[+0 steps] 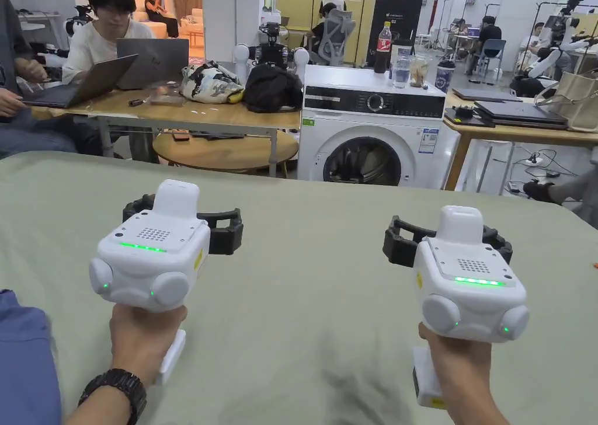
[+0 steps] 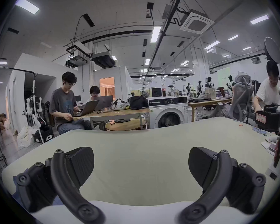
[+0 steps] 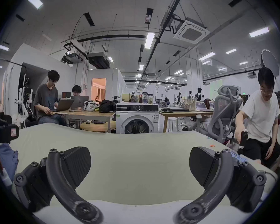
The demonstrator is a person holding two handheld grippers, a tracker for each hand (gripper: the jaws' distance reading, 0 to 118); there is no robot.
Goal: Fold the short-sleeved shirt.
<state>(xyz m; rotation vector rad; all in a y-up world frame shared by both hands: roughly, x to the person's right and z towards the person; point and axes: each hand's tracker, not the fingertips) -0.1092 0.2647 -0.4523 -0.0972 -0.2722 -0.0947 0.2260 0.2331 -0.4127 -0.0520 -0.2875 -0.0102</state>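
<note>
Left white handheld gripper point(image 2: 141, 166) — black jaws spread wide, empty, above the pale green cloth-covered table point(image 1: 315, 303); right white handheld gripper point(image 3: 140, 166) — likewise wide, empty; blue crumpled fabric point(image 1: 26, 356) at the table's near-left edge, whether the shirt cannot be told; beyond the far edge a white front-loading washing machine point(image 1: 374, 128) and wooden desk point(image 1: 175, 114).

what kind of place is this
Most likely an open-plan robotics lab or workshop, not a home: a washing machine stands among work tables with laptops, small humanoid robots line a far bench, and the cloth-covered table serves as a test surface.
</note>
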